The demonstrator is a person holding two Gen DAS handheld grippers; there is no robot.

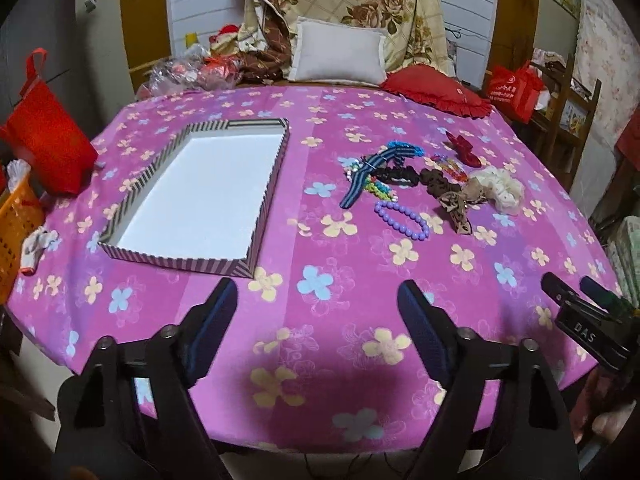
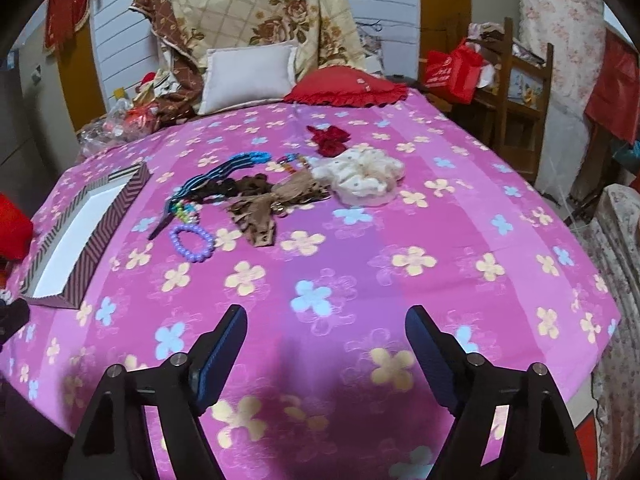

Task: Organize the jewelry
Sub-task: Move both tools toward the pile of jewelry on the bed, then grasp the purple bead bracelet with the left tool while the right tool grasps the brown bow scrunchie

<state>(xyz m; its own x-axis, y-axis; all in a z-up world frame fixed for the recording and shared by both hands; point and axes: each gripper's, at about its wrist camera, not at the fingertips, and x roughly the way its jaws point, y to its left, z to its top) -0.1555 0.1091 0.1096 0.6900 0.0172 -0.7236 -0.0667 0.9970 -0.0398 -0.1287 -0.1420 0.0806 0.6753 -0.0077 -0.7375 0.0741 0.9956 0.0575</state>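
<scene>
A shallow striped box (image 1: pixel 180 262) with a white floor lies left of centre on the pink flowered cloth (image 1: pixel 352 344), with nothing in it. To its right is a loose pile: a purple bead bracelet (image 1: pixel 402 220), a blue striped band (image 1: pixel 360 184), a leopard-print bow (image 1: pixel 456 208), a cream scrunchie (image 1: pixel 500 188) and a red bow (image 1: pixel 466 148). My left gripper (image 1: pixel 318 292) hangs open over the near cloth, holding nothing. My right gripper (image 2: pixel 326 320) is open too, well short of the bracelet (image 2: pixel 191 242), the bow (image 2: pixel 260 208) and the scrunchie (image 2: pixel 360 176). It also shows at the left view's right edge (image 1: pixel 570 282).
A white pillow (image 1: pixel 338 54) and a red frilled cushion (image 1: pixel 436 90) lie at the far edge. A red bag (image 1: pixel 44 136) and an orange basket (image 1: pixel 16 224) stand off the left side. A wooden chair (image 2: pixel 516 92) with a red bag stands at the far right.
</scene>
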